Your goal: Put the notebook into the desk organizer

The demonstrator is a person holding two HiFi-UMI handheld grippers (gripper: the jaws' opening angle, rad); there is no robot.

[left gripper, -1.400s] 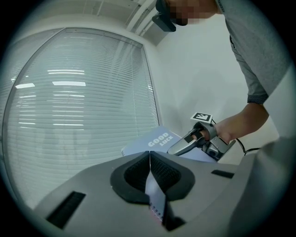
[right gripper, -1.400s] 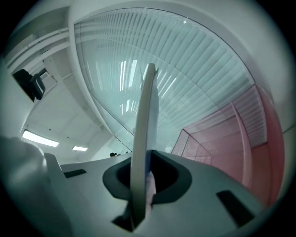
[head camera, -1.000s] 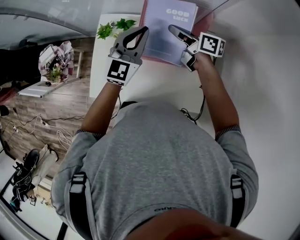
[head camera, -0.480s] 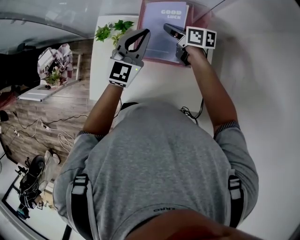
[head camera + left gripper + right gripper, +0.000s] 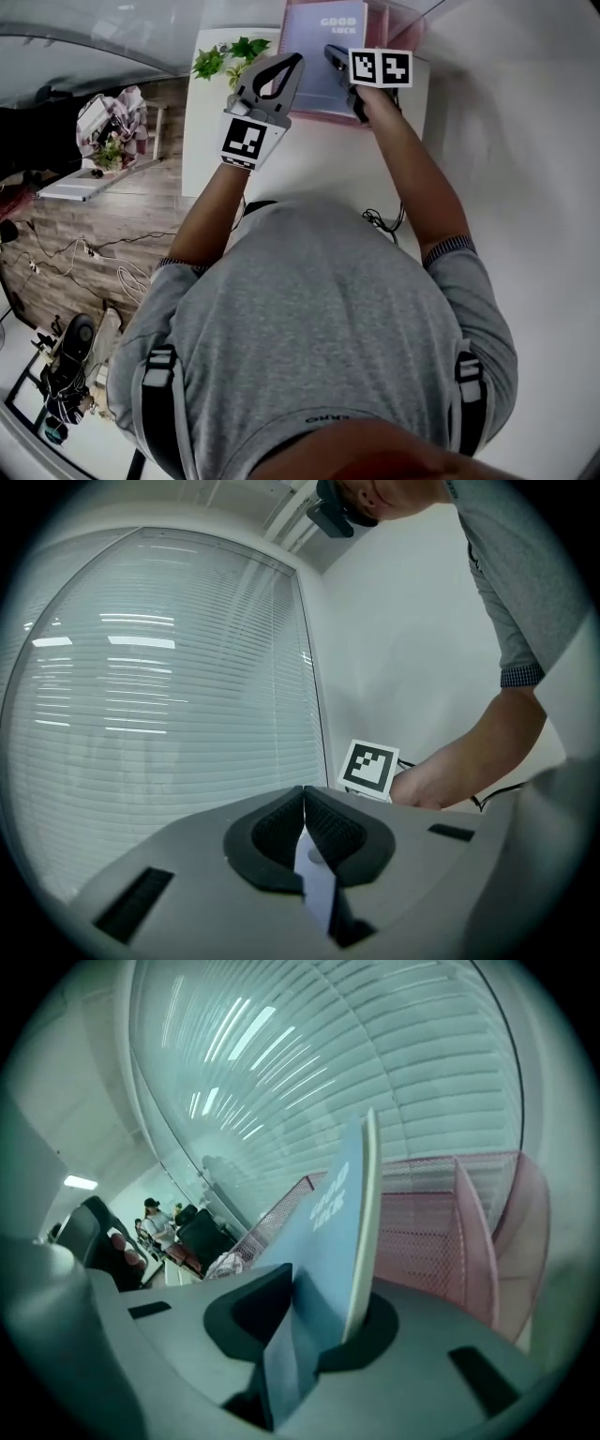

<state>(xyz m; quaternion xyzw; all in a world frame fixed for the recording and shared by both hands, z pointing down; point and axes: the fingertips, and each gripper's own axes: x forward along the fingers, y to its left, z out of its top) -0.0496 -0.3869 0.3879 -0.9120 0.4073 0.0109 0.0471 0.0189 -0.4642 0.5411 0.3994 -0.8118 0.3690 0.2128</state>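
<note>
The person is reaching both bare forearms forward over the white table (image 5: 309, 155). The left forearm is angling in from the left, and the left gripper (image 5: 298, 59) is pointing level, with its tips just beside the left edge of the lilac-blue paper notebook (image 5: 319, 37) printed GOOD LUCK. In the left gripper view its jaws are clenched, tips meeting. A thin pale strip (image 5: 315, 883) is showing low in the slit between the pads, and what it is cannot be told.

The right forearm is stretching straight ahead, and the right gripper (image 5: 332, 52) is tipping downward over the notebook's right part, its black-and-white marker cube (image 5: 380, 67) facing up. In the right gripper view its jaws have just been opening a little and are standing narrowly apart. The notebook is between them edge-on and filling the gap, so both pads are still appearing to lie against it.

The notebook is standing upright at the far end of the table, its cover facing the person. It is right against the pink wire-mesh desk organizer (image 5: 422, 1213), whose mesh walls and dividers are rising behind it and to its right. Whether its lower edge is already sitting inside a compartment cannot be told.
</note>
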